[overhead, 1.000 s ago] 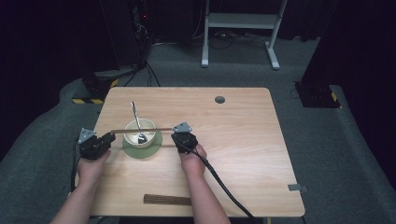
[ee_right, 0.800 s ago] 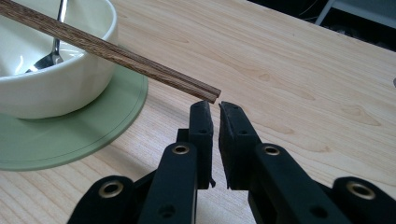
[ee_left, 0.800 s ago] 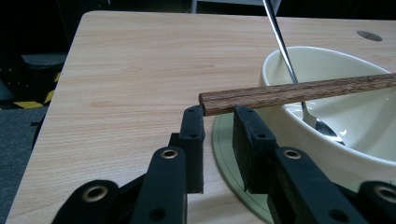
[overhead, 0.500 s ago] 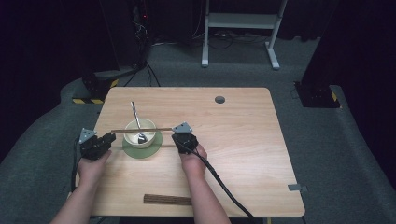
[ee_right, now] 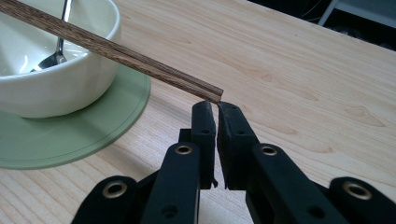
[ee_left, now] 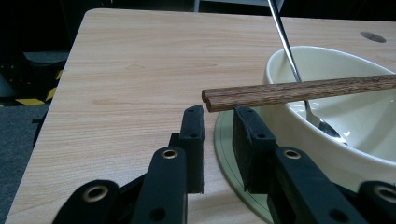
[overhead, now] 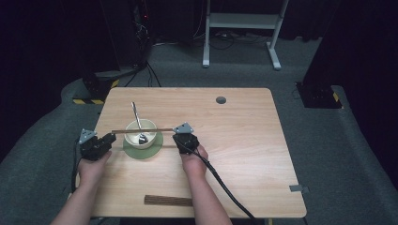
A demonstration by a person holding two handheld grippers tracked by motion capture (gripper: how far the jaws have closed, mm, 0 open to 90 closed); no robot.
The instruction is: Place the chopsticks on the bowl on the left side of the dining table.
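A pair of brown chopsticks lies level across the rim of a cream bowl that stands on a green saucer. A metal spoon leans in the bowl. My left gripper is at the left end of the chopsticks; its jaws stand apart just under that end, touching nothing. My right gripper is at the other end. Its jaws are nearly together, with only a thin slit. The chopsticks' tip hovers right above them, and I see nothing between the pads.
A second bundle of dark chopsticks lies near the table's front edge. A round cable hole is at the back of the wooden table. The right gripper's cable trails over the front edge.
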